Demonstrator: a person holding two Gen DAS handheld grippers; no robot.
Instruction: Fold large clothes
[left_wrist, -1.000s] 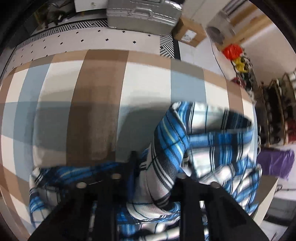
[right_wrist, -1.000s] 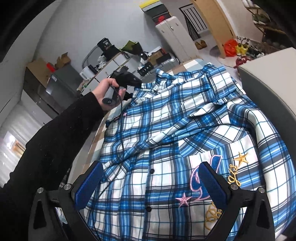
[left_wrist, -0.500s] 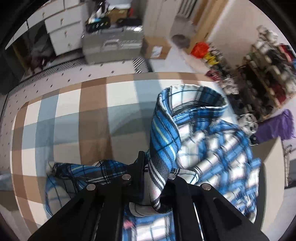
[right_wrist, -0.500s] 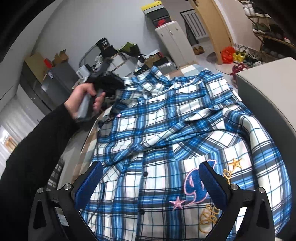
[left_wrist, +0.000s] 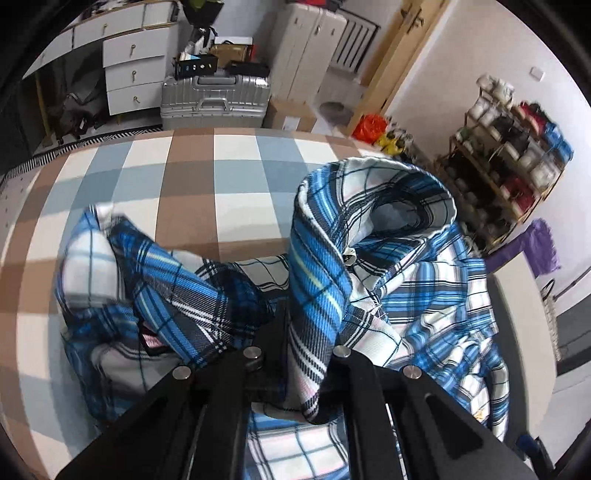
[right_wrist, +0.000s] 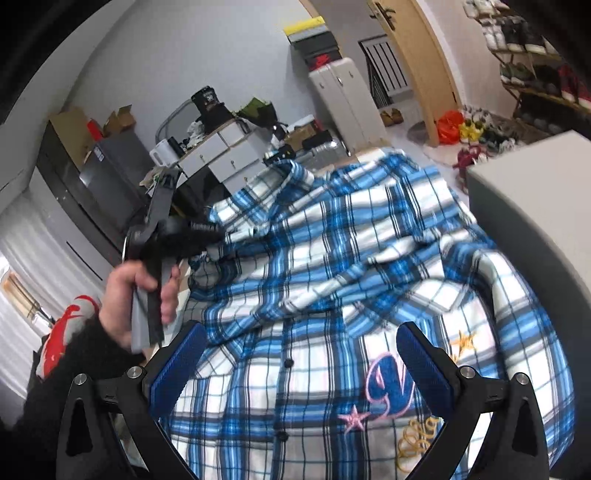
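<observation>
left gripper (left_wrist: 295, 354): clamped on plaid shirt (left_wrist: 317, 280) fold, lifted off checked cloth (left_wrist: 184, 177) | right gripper (right_wrist: 295, 354): jaws wide apart, nothing held, shirt front spread just below it

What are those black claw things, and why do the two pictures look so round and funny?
A person holds a grabbing tool in each hand, and each tool carries a round-eyed camera looking along its two fingers. One picture comes from the left gripper: it is shut on a fold of the blue plaid shirt, lifting it above the checked cover. The other comes from the right gripper, whose blue-padded fingers stand open over the shirt, holding nothing. There you also see the person's left hand gripping its tool.
</observation>
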